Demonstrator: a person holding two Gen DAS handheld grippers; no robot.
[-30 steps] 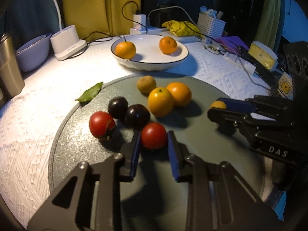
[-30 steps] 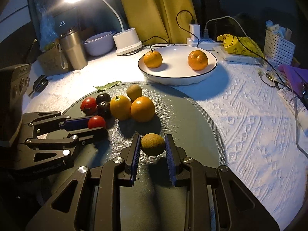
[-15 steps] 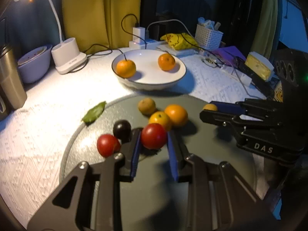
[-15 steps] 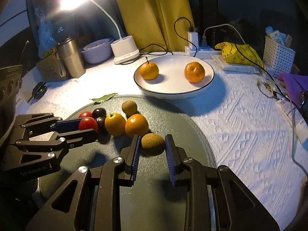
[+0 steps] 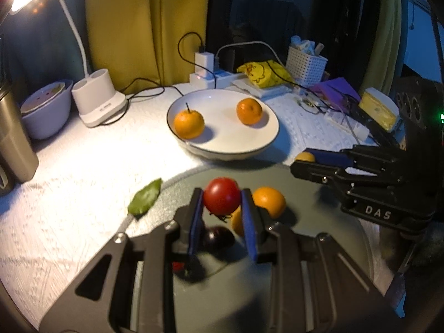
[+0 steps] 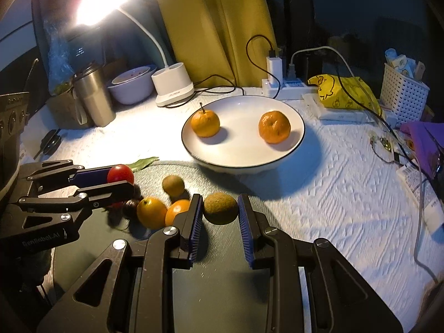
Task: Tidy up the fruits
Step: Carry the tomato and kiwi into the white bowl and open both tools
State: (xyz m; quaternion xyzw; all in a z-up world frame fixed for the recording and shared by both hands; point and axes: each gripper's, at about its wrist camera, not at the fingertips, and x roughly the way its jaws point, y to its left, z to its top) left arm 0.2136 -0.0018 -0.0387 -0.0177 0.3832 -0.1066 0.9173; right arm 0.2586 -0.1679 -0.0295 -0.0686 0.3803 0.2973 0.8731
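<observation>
1. red tomato (image 5: 221, 196) is clamped in the left gripper (image 5: 222, 202); brown kiwi (image 6: 220, 208) is clamped in the right gripper (image 6: 219, 211).
2. carry both level and clear of the white bowl (image 6: 298, 141) rim ahead.
3. open room lies between its two mandarins; release gently.

The white plate (image 6: 294, 144) has a wide bare middle between its two oranges (image 6: 205, 123) (image 6: 274, 126), so there is room to come down there. The way from the round grey mat (image 6: 222, 291) to the plate is open. To the right, the white counter (image 6: 333, 208) is bare until the cables (image 6: 388, 149). Behind the plate stand a power strip (image 6: 288, 87) and a lamp base (image 6: 173, 88). A steel cup (image 6: 94, 100) and a bowl (image 6: 131, 87) block the far left. Fruits (image 6: 163, 208) crowd the left side of the mat, and a leaf (image 5: 145, 199) lies at its edge.
</observation>
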